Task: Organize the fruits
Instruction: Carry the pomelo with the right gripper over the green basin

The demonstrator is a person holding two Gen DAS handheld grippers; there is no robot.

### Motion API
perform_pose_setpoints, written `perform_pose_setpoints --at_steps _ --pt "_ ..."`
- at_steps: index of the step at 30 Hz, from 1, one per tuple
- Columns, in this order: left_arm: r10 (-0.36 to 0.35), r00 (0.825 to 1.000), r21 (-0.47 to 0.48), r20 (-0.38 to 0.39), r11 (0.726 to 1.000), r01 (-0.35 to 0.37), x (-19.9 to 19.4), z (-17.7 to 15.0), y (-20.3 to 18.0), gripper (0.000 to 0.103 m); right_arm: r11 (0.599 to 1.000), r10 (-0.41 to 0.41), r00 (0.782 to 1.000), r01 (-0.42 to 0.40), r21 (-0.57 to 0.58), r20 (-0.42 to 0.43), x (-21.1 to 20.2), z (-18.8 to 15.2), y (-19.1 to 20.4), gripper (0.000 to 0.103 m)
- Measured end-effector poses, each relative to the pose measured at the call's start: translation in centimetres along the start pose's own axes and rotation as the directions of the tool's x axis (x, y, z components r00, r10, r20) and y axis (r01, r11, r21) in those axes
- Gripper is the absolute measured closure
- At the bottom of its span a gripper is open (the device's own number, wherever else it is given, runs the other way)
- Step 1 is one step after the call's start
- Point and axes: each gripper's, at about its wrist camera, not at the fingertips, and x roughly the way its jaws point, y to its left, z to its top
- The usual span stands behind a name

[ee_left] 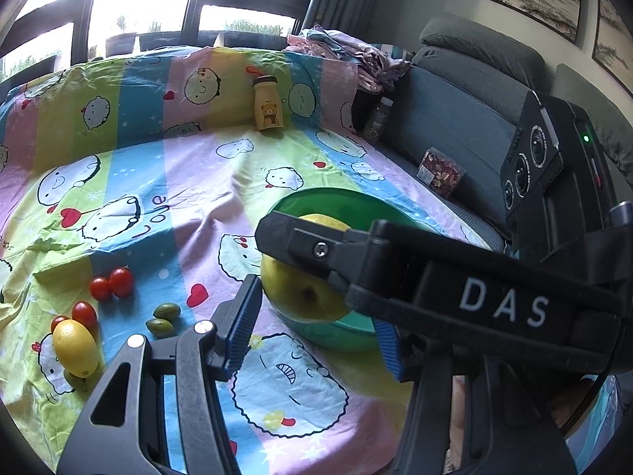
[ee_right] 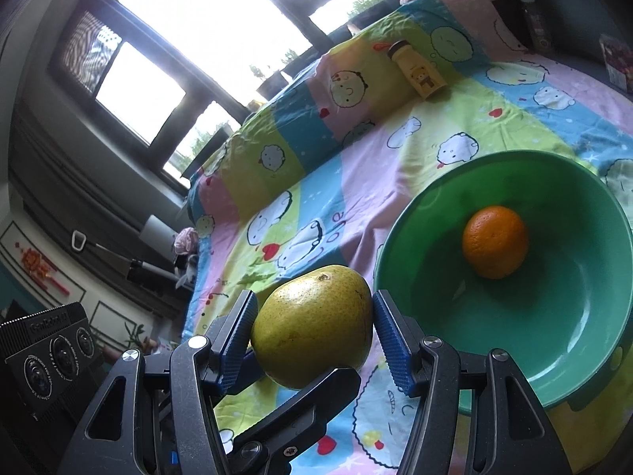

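Observation:
A large yellow-green pear [ee_right: 312,328] hangs above the bed sheet, just left of the green bowl [ee_right: 494,158]. My right gripper [ee_right: 312,301] is shut on it, one blue pad on each flank. My left gripper [ee_left: 316,304] grips the same pear [ee_left: 300,293] from another side. Its left pad touches the skin, and one of its fingers [ee_right: 308,399] lies under the pear. An orange [ee_right: 494,247] sits in the bowl. A lemon [ee_left: 75,348], cherry tomatoes [ee_left: 110,283] and green olives [ee_left: 166,310] lie on the sheet at the left.
A yellow bear-print bottle [ee_left: 268,105] stands at the back of the cartoon sheet. A grey sofa [ee_left: 455,118] with a snack packet [ee_left: 441,172] borders the right side. Crumpled clothes [ee_left: 344,51] are heaped at the far right corner. Windows are behind.

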Motion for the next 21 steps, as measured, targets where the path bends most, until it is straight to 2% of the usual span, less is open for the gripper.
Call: perform_pose_setpoints --at_steps 13,21 --pt "-0.071 0.993 0.090 -0.090 0.993 0.079 3.4 1.7 -1.7 0.048 0.995 -0.073 0.996 0.069 0.075 0.048 -1.2 1.0 -2.8 0.041" --pt "-0.132 0.985 0.073 -0.109 0.987 0.140 5.1 1.3 -1.6 0.048 0.986 -0.130 0.990 0.123 0.116 0.052 -1.2 1.0 -4.2 0.041"
